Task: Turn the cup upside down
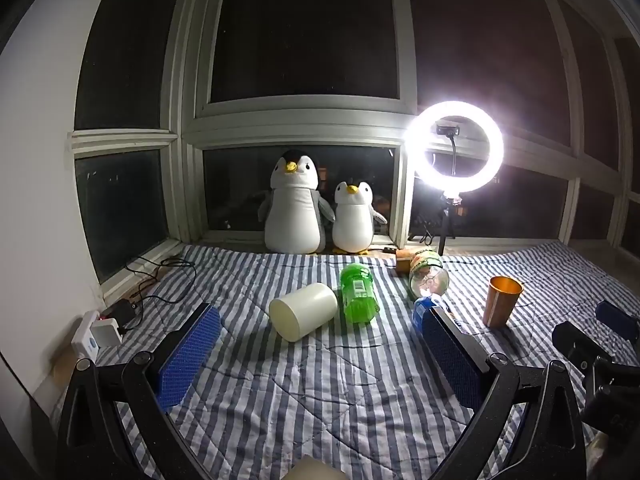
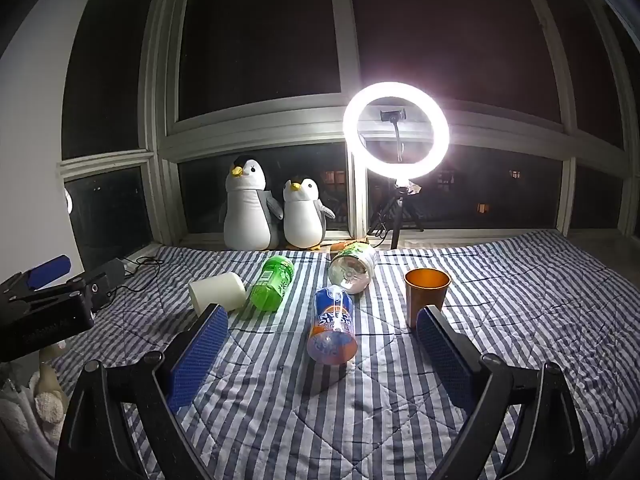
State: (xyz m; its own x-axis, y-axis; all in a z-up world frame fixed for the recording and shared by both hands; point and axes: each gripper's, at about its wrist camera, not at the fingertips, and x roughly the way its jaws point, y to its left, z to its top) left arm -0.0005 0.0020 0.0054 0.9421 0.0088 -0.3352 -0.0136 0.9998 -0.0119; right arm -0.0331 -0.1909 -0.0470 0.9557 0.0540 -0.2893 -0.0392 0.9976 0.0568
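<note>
Copper cup (image 2: 427, 296) standing upright, mouth up, on the striped quilt (image 2: 520, 300), just beyond the right gripper (image 2: 322, 334), jaws spread wide and empty, left gripper (image 1: 320, 330) likewise wide open, holding nothing, facing a toppled white cylinder (image 1: 303, 311) and green bottle (image 1: 358, 293).

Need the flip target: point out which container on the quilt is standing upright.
The copper cup, mouth up at the right end of the group. The white cylinder, green bottle, blue-orange bottle and clear jar all lie sideways.

copper cup (image 2: 426, 295) | blue-white striped quilt (image 2: 500, 300) | green bottle (image 2: 272, 283)
</note>
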